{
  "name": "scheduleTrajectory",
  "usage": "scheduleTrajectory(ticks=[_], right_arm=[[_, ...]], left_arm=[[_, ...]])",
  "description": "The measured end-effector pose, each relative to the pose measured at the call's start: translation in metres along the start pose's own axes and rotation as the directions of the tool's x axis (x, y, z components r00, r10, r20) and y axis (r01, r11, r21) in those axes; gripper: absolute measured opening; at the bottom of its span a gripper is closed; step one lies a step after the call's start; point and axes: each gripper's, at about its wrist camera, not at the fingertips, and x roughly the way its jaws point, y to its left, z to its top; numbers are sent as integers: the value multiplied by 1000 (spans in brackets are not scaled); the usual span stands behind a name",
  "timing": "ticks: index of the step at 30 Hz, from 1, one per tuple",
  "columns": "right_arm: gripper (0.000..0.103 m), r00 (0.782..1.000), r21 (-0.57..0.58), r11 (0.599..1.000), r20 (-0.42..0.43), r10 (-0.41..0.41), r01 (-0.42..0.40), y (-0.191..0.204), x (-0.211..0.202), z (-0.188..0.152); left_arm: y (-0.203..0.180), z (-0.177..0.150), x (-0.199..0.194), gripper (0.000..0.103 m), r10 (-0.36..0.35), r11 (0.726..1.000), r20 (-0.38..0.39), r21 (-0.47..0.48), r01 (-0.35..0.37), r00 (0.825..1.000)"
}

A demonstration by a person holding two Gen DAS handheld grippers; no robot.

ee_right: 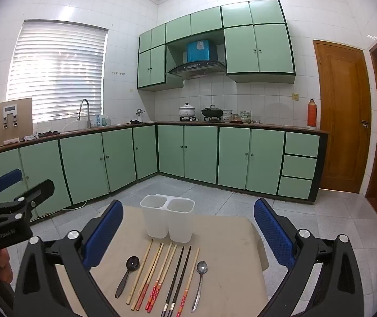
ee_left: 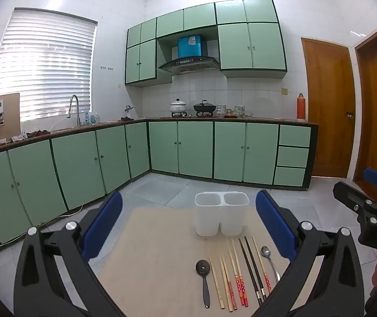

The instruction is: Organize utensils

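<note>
A white two-compartment utensil holder (ee_left: 221, 216) (ee_right: 168, 218) stands empty at the far side of a small beige table (ee_left: 156, 259) (ee_right: 230, 269). In front of it lie a black spoon (ee_left: 203, 277) (ee_right: 127, 274), several wooden and black chopsticks (ee_left: 237, 272) (ee_right: 166, 274) and a silver spoon (ee_left: 269, 260) (ee_right: 200, 281) in a row. My left gripper (ee_left: 188, 227) hovers open above the near table edge, nothing between its blue pads. My right gripper (ee_right: 188, 229) is likewise open and empty, and shows at the right edge of the left wrist view (ee_left: 368, 198).
Green kitchen cabinets (ee_left: 193, 148) run along the back and left walls, with a sink (ee_left: 73, 108), pots (ee_left: 204, 107) and an orange flask (ee_left: 300, 105) on the counter. Wooden doors (ee_left: 328, 111) stand at the right. Tiled floor surrounds the table.
</note>
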Motion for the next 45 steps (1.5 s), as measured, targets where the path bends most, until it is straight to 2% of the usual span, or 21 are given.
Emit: scheduleTrajectory(ticks=[45], right_arm=[[97,1000,7,1000,9,1,-1,2,-6,-1]], left_arm=[[2,2,0,98,31,999,23,-14,-31,999]])
